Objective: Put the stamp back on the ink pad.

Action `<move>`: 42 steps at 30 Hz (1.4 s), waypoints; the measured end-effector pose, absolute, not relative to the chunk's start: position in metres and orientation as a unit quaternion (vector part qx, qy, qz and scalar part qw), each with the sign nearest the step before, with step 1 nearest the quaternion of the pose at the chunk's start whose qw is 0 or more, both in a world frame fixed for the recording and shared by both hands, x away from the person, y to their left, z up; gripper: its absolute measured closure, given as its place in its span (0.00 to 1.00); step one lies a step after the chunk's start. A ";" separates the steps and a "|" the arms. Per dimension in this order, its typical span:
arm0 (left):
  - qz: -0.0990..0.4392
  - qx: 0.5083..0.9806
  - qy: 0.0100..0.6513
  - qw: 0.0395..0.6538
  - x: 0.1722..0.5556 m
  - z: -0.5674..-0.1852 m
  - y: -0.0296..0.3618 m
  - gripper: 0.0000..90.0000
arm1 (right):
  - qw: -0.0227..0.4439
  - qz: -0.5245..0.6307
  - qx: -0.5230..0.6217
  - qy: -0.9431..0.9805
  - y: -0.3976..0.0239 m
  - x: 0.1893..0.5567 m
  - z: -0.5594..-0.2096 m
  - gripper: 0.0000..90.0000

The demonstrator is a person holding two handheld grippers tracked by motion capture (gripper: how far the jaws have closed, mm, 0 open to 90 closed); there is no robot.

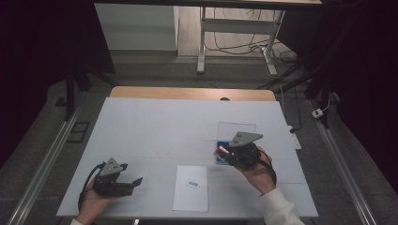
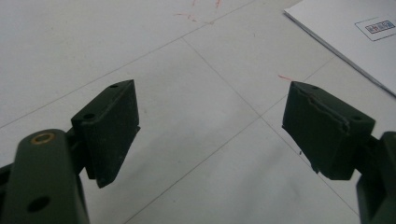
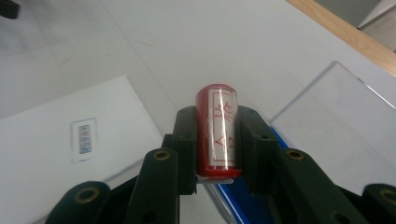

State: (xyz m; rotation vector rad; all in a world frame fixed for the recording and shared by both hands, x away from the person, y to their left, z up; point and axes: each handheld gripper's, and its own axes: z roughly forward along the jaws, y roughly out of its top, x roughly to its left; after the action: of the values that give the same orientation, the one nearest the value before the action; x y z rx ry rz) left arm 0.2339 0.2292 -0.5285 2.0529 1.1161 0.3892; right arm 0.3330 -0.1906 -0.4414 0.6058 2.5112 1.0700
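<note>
The red cylinder point(image 3: 218, 130), a small seal-like stamp with a white label carrying red characters, is sitting clamped between the jaws of the right gripper point(image 3: 217, 140), which is grasping it on both sides. In the high view the right gripper point(image 1: 224, 151) is hovering over a blue pad point(image 1: 218, 157) lying just in front of a clear plastic sheet point(image 1: 237, 129). A white paper sheet point(image 1: 191, 187) with a small printed label point(image 1: 193, 183) is lying flat near the front edge of the table point(image 1: 155, 126), between the two hands. The left gripper point(image 2: 210, 126) is resting released over bare table, jaws wide apart and holding nothing.

Risk assessment: the cylinder's smooth curved wall is giving the flat pads little contact, so it could be rotating or sliding out under any downward pressing force. Tilting the tool would likely cause an uneven imprint. The unsecured paper could be shifting if pressed without the left gripper steadying it.
</note>
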 end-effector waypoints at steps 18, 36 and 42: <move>0.151 0.805 0.435 0.375 0.234 -0.529 0.229 0.21 | 0.206 0.334 0.269 0.880 -0.223 0.357 -0.452 0.78; 0.151 0.806 0.434 0.373 0.234 -0.530 0.228 0.21 | 0.208 0.291 0.272 0.893 -0.224 0.369 -0.469 0.78; 0.150 0.807 0.433 0.372 0.234 -0.530 0.228 0.21 | 0.204 0.285 0.275 0.896 -0.222 0.371 -0.474 0.78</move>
State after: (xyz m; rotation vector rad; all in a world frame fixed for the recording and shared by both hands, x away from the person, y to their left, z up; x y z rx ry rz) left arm 0.2344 0.2280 -0.5301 2.0691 1.1106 0.3846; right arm 0.3711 -0.2219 -0.4739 0.7659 2.4984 0.7943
